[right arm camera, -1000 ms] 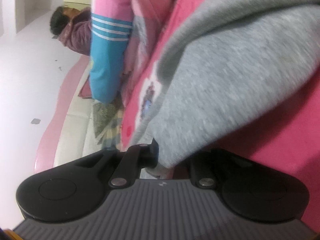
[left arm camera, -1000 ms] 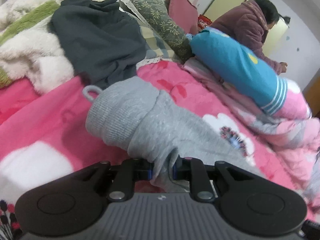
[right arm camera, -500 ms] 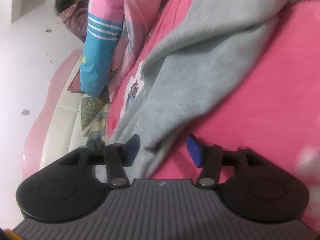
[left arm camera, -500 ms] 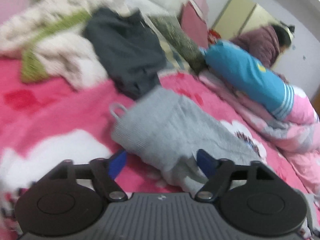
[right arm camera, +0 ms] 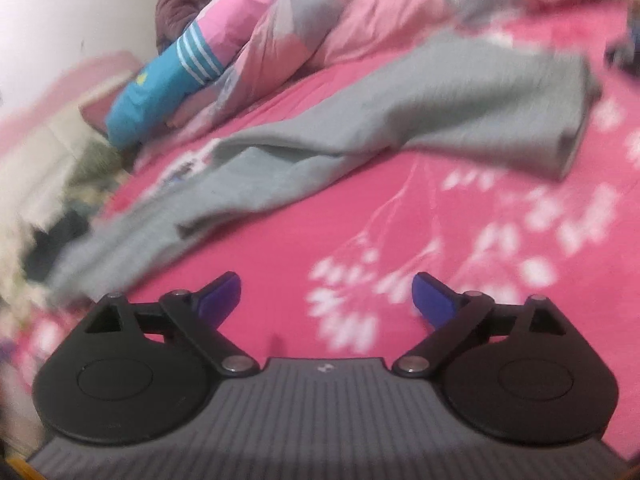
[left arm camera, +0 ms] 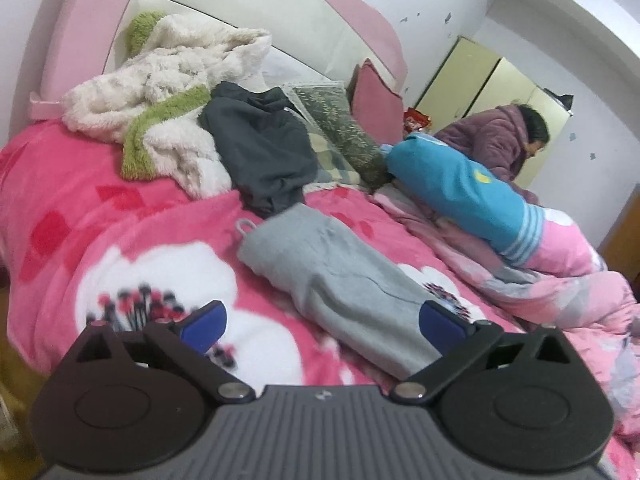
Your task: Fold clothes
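Note:
Grey sweatpants (left arm camera: 340, 280) lie lengthwise on the pink flowered blanket (left arm camera: 80, 216), waistband with a drawstring loop (left arm camera: 245, 226) at the far end. My left gripper (left arm camera: 324, 322) hovers just short of their near end; its jaws are opening wide and its blue pads touch nothing. In the right wrist view the same grey sweatpants (right arm camera: 400, 116) stretch across the blanket (right arm camera: 440, 248), blurred. My right gripper (right arm camera: 326, 294) is pulled back from them over bare blanket, jaws opening, nothing between the pads.
A dark grey garment (left arm camera: 264, 148) and a fluffy white and green robe (left arm camera: 160, 92) are piled near the pink headboard (left arm camera: 360, 8). Pillows (left arm camera: 344, 128), a blue bolster (left arm camera: 460, 184) and a rumpled pink quilt (left arm camera: 560, 272) line the right side. A person (left arm camera: 504, 140) sits beyond.
Both grippers let go of the grey sweatpants, opened wide and drew back from them. The right gripper also rolled, so the bed now looks nearly level. The pants lie flat on the blanket.

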A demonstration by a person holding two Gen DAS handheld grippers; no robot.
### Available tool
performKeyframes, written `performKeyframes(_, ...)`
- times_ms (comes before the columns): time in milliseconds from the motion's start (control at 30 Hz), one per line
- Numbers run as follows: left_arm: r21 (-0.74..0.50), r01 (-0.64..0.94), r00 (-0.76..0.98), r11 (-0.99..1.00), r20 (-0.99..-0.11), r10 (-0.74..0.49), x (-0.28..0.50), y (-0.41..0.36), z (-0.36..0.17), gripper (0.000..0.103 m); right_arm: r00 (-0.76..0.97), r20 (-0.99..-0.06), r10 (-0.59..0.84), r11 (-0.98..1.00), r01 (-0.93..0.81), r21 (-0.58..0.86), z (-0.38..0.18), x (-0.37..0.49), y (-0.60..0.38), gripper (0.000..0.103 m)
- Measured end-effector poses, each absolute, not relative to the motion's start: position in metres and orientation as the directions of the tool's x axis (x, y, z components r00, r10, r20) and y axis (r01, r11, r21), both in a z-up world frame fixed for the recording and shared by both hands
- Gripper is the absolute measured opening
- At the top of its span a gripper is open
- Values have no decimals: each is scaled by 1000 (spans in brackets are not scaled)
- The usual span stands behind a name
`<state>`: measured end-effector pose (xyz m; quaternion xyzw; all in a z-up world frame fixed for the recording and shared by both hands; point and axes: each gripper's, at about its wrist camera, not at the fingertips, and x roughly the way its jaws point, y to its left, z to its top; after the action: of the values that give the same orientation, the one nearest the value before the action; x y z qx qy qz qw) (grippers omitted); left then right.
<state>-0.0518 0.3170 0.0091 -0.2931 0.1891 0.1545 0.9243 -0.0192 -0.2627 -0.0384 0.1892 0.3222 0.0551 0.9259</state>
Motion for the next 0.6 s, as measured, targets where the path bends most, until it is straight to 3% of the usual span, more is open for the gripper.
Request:
performKeyframes(133,-469,-411,877,781,-438,199,-74,294,19,103,837,-528,146,965,-4,262,-32,-43,-265,102)
performKeyframes(267,-464,-413,879,784,-428,210,-83,280,30,103,893,-430,132,960,-8,279,-26,-60,-270,102)
performKeyframes(400,-437,-378,898,816,-389,208,-79,269,34,103,926,-365,93,979,-19,201,-15,-70,-266,102)
performKeyframes(600,-299,-422,868,856,-405,286,-32,263,19,103,947,-274,165,986,-148,81,14,-62,-240,102)
